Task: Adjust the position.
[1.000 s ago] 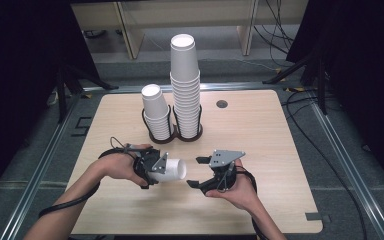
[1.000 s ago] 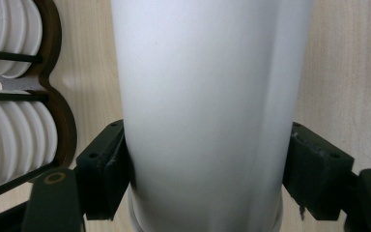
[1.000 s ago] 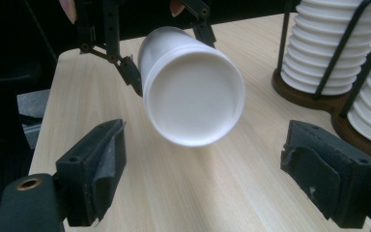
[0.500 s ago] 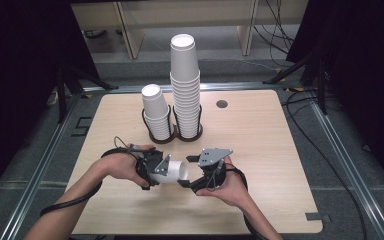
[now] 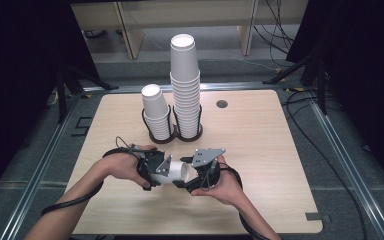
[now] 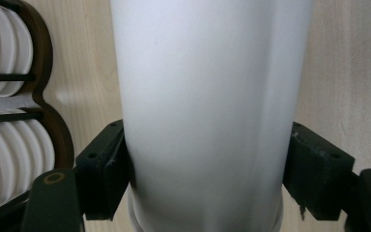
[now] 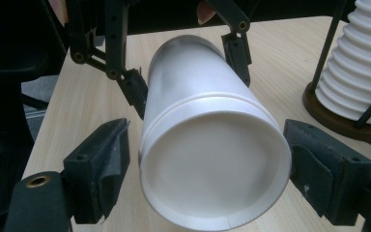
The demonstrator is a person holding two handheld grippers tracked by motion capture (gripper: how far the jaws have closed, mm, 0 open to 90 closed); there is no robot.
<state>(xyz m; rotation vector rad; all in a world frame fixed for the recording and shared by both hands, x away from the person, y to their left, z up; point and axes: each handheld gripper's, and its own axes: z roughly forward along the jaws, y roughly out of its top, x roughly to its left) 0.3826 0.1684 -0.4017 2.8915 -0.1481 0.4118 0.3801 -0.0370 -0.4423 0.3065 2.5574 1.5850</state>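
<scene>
A white paper cup (image 5: pixel 176 171) lies level above the table's front, between both hands. My left gripper (image 5: pixel 164 170) is shut on it; in the left gripper view both pads press the sides of the cup (image 6: pixel 207 96). My right gripper (image 5: pixel 189 178) faces it from the right. The near end of the cup (image 7: pixel 212 169) sits between its jaws, which have just been closing. The left pad (image 7: pixel 108 154) still stands a little off the cup wall, and the right pad (image 7: pixel 314 164) is at its edge.
A dark wire holder (image 5: pixel 175 136) at mid table carries a short cup stack (image 5: pixel 156 112) and a tall cup stack (image 5: pixel 185 85). A round hole (image 5: pixel 222 104) lies at the back right. Bare wood lies to the right and front.
The right hand has moved left up to the cup, and its jaws now flank the cup's end and stand narrower. The left hand and cup have stayed put.
</scene>
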